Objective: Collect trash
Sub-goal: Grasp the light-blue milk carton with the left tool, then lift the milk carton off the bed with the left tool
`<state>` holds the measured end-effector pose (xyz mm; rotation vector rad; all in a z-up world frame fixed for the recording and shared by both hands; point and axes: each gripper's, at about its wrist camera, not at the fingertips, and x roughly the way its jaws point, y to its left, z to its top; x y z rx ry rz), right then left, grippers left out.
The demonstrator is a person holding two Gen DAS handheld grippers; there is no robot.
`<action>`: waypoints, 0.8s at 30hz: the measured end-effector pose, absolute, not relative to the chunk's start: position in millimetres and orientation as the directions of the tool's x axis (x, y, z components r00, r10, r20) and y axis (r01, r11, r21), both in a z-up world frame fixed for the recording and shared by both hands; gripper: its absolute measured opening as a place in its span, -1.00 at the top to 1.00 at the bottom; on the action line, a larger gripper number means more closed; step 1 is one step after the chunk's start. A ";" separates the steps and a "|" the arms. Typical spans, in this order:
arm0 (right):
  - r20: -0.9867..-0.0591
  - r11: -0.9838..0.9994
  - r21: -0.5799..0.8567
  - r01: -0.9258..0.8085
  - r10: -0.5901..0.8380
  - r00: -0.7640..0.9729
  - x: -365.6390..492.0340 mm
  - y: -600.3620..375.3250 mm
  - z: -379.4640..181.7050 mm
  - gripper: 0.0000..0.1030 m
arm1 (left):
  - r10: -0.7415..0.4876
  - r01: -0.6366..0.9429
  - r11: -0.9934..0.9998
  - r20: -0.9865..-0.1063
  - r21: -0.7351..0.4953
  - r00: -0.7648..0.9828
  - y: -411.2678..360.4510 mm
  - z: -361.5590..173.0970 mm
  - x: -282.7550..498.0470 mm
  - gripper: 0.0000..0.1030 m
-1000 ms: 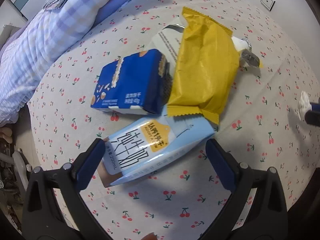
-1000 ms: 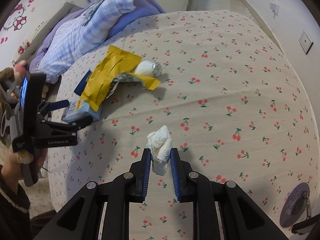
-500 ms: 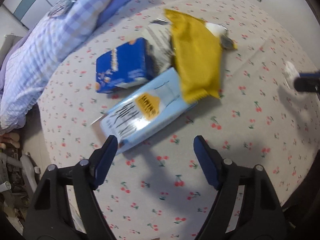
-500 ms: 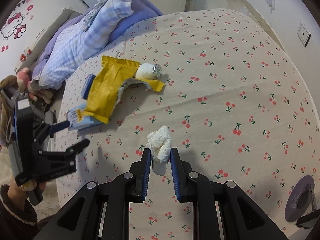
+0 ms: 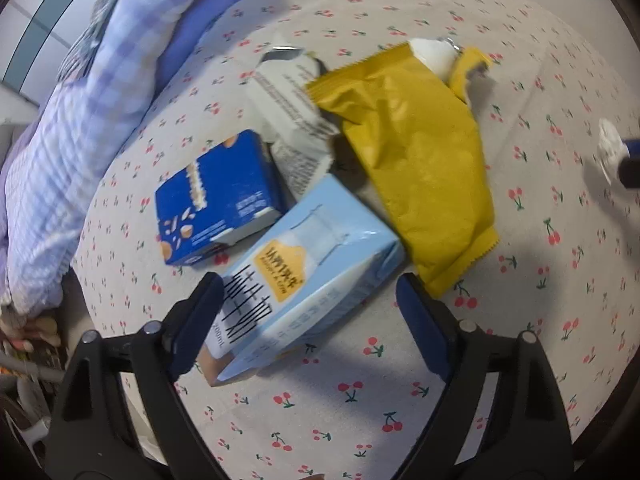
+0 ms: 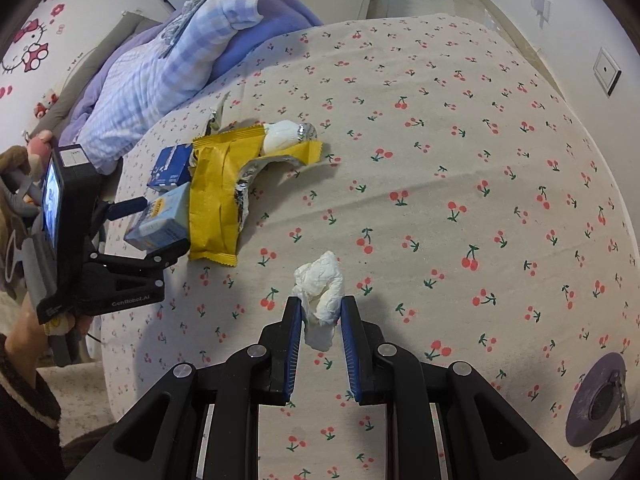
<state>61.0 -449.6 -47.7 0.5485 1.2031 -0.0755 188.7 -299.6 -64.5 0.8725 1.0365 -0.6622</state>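
A light blue milk carton (image 5: 308, 276) lies on the cherry-print bed sheet (image 5: 520, 320). My left gripper (image 5: 308, 304) is open, its fingers on either side of the carton's near end. Behind it lie a dark blue carton (image 5: 216, 208), a yellow wrapper (image 5: 420, 160) and a white printed wrapper (image 5: 292, 120). My right gripper (image 6: 319, 312) is shut on a crumpled white tissue (image 6: 320, 288), held above the sheet. The right wrist view shows the left gripper (image 6: 160, 224) at the light blue carton (image 6: 160, 220), beside the yellow wrapper (image 6: 216, 200).
A white foil-capped lump (image 6: 286, 136) rests on the yellow wrapper's far end. A checked blue blanket (image 6: 168, 68) is piled at the far left of the bed. A round purple object (image 6: 600, 396) sits low right, off the bed. A wall (image 6: 580, 20) runs along the right.
My left gripper drew back from the trash pile, then came forward again to straddle the light blue carton. My right gripper kept its hold on the tissue.
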 end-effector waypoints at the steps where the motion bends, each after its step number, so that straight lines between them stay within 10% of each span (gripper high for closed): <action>1: -0.900 0.868 0.361 0.341 0.229 0.370 61.0 -450.2 -49.2 0.60 | -0.058 0.815 0.492 -0.923 0.305 0.381 -300.8 -65.0 186.2 -0.73; 16: -0.894 0.864 0.373 0.338 0.238 0.379 59.0 -446.4 -46.6 0.60 | -0.009 0.774 0.497 -0.889 0.393 0.457 -294.4 -64.8 186.2 -0.54; 24: -0.899 0.861 0.364 0.356 0.225 0.375 58.4 -451.5 -48.9 0.60 | -0.034 0.735 0.519 -0.848 0.437 0.528 -292.4 -54.9 184.0 -0.04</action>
